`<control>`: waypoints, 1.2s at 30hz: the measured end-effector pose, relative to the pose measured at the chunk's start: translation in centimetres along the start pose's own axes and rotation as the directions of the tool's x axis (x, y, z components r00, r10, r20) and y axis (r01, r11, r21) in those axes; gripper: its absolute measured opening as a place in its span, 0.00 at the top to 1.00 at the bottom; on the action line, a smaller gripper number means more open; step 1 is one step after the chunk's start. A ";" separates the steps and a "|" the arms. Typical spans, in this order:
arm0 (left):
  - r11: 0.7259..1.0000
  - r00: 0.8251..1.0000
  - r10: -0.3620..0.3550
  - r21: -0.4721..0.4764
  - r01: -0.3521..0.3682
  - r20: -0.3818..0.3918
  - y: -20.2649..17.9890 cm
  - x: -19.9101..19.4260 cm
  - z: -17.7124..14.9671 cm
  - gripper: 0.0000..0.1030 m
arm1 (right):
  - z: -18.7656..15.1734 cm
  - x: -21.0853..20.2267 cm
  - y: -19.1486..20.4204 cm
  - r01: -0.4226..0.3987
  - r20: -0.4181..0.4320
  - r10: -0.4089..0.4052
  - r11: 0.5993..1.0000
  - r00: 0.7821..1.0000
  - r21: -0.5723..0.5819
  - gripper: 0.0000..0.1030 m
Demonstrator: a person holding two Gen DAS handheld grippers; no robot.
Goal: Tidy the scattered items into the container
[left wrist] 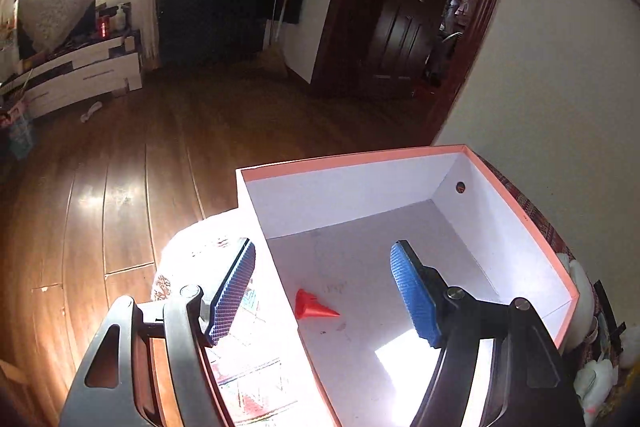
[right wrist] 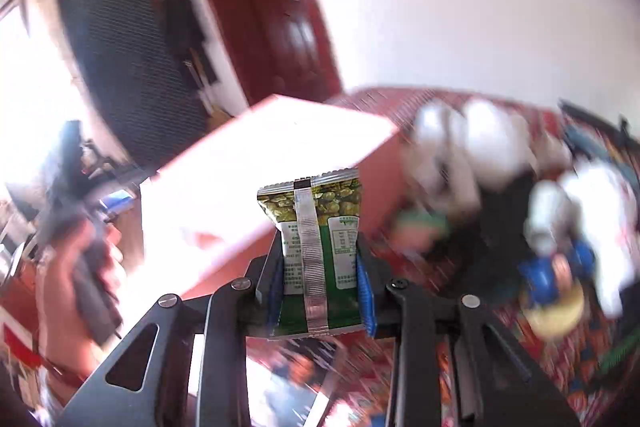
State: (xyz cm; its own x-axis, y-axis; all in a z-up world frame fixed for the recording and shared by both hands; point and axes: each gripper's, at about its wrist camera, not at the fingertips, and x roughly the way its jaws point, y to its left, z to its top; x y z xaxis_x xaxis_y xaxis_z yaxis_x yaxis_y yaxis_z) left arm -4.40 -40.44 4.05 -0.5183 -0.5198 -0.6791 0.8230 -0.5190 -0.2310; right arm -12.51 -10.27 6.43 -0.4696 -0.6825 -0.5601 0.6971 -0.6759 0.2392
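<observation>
The snack packet (right wrist: pixel 316 259) stands upright between my right gripper (right wrist: pixel 322 291)'s blue pads (right wrist: pixel 366 291), clamped at its lower half, its silver back seam facing the camera and its crimped top edge free above the fingers. I hold that gripper tilted downward, in front of the box (right wrist: pixel 256 163), whose pink outer wall fills the view just behind the packet. To the right of it, the patterned tablecloth (right wrist: pixel 460 307) carries blurred white and blue items I cannot make out.

My left gripper (left wrist: pixel 324 291) points down into the box (left wrist: pixel 520 211) from above, its jaws standing wide with nothing between them; one finger (left wrist: pixel 234 291) hangs outside the near wall, the other (left wrist: pixel 414 293) over the white interior. A small red cone (left wrist: pixel 310 305) lies on its side on the box floor, between the two fingers and touching neither. In the right wrist view, my left hand (right wrist: pixel 80 267) shows at the left edge, wrapped around a dark handle.
</observation>
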 end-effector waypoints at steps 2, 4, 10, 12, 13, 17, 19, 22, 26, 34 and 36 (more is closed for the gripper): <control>1.000 1.000 0.010 -0.021 -0.010 0.000 0.9 0.3 0.3 0.33 | 2.7 2.5 3.0 -0.053 0.016 0.054 0.997 0.998 -0.052 0.72; 0.999 1.000 0.015 -0.038 -0.015 0.003 1.6 0.3 0.6 0.33 | 5.1 4.0 5.7 -0.112 0.024 0.114 0.991 0.993 -0.069 0.66; 0.998 1.000 0.021 -0.064 -0.021 0.004 2.8 0.5 1.0 0.32 | 7.3 5.6 9.4 -0.094 0.079 0.104 0.988 0.991 -0.120 0.10; 0.998 1.000 0.022 -0.061 -0.022 0.009 2.9 0.4 1.1 0.32 | 6.8 4.8 8.6 -0.093 0.090 0.102 0.991 0.991 -0.095 0.10; 0.998 1.000 0.021 -0.057 -0.021 0.011 2.9 0.4 1.1 0.32 | 6.6 4.5 7.9 -0.086 0.093 0.093 0.993 0.991 -0.075 0.10; 0.999 1.000 0.017 -0.037 -0.017 0.017 2.4 0.2 0.9 0.32 | 5.7 2.6 3.6 -0.057 0.097 0.053 0.997 0.994 0.046 0.10; 1.000 1.000 0.012 -0.028 -0.012 0.018 2.0 0.1 0.8 0.32 | 5.4 1.8 1.6 -0.052 0.098 0.041 0.992 0.994 0.114 0.10; 1.000 1.000 0.001 -0.010 0.000 0.025 1.0 -0.3 0.5 0.32 | 4.9 0.3 -1.0 -0.026 0.104 0.007 0.983 0.995 0.183 0.10; 0.998 0.999 -0.026 0.053 0.024 0.046 -1.6 -1.2 -0.4 0.30 | 3.7 -2.2 -4.7 0.026 0.125 -0.059 0.968 0.990 0.249 0.10; 0.938 0.981 -0.171 0.320 0.135 0.086 -10.9 -4.9 -5.2 0.28 | -2.6 -7.7 -14.4 0.166 0.146 -0.260 0.869 0.954 0.466 0.07; 0.906 0.973 -0.212 0.391 0.162 0.087 -13.2 -5.9 -7.1 0.28 | -4.9 -8.5 -16.9 0.186 0.123 -0.291 0.830 0.949 0.526 0.07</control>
State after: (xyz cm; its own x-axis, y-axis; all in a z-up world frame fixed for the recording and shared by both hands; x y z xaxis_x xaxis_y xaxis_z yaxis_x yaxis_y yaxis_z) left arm -10.60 -25.69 6.20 -0.6991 -0.4552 -0.5515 0.5705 -0.8200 -0.0464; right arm -17.63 8.36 3.28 -0.7148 -0.4852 -0.5036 0.2063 -0.8344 0.5110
